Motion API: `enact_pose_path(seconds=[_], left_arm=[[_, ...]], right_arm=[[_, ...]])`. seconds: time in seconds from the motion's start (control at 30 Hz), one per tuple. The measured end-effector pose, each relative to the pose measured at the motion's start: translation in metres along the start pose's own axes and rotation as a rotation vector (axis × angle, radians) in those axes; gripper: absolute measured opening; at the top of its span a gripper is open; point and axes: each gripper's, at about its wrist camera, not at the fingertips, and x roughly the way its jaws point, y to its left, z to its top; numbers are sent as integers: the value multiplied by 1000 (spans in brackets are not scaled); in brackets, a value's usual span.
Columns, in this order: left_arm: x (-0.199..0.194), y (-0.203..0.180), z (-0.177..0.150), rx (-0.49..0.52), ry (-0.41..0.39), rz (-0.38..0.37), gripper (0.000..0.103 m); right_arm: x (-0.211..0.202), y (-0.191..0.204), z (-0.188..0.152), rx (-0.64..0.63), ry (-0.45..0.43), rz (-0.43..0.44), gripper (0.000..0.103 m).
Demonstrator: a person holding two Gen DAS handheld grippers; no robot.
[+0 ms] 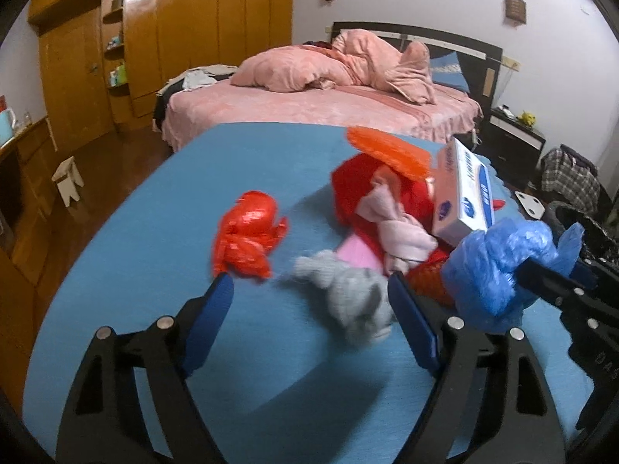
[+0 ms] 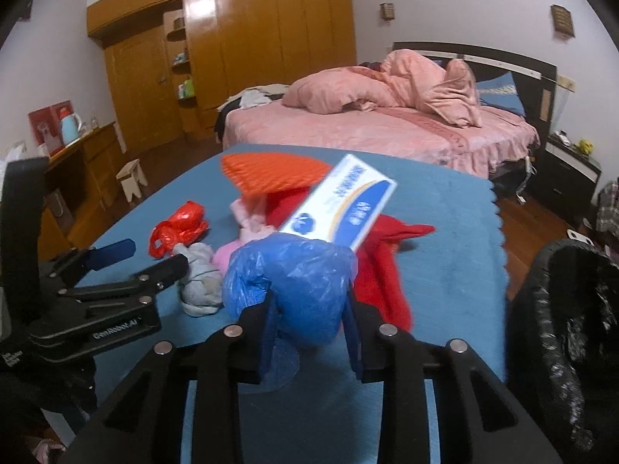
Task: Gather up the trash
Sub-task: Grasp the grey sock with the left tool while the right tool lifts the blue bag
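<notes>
Trash is scattered over the blue-covered desk (image 2: 445,208), and I already have one piece of it: my right claw (image 2: 309,324) is closed around a crumpled blue plastic bag (image 2: 294,282), pinching it at its lower bunched part, with a tail of film hanging down between the fingers. From the left wrist view the same bag (image 1: 499,266) sits at the right edge, gripped by the other claw's black finger. It looks feather-light and soft, but the film is slick, so I judge that a grip on the thickest wad is what keeps it from sliding out.

My left claw (image 1: 309,297) is spread wide and holds nothing. It hangs over the desk with a grey wad of cloth or paper (image 1: 352,294) lying between its blue pads (image 1: 209,324); whether it is a sock or rubbish I cannot tell. Just beyond the left finger lies a crumpled red plastic bag (image 1: 247,236), equally light and crackly, best taken at its fat middle rather than at a loose handle.

Further back is a pile: red cloth (image 2: 383,270), a pinkish fabric bundle (image 1: 398,228), an orange netted piece (image 2: 271,174), and a white-and-blue carton (image 2: 340,205) leaning on top. The carton is stiff and should be pinched across its narrow faces.

A black-lined bin (image 2: 568,317) stands at the right, beside the desk edge; I reckon the blue bag goes there.
</notes>
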Motion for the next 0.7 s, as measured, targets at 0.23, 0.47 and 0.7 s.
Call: enact_pose_path(seconds=[0.23, 0.47, 0.7], left_arm=[[25, -22, -1, 19, 80, -42, 57], [26, -30, -4, 39, 77, -88, 34], [-5, -29, 0, 19, 8, -93, 33]], right_arm=[[-4, -16, -4, 34, 2, -29, 31], [-10, -24, -2, 49, -12, -36, 31], [-31, -36, 0, 72, -55, -57, 31]])
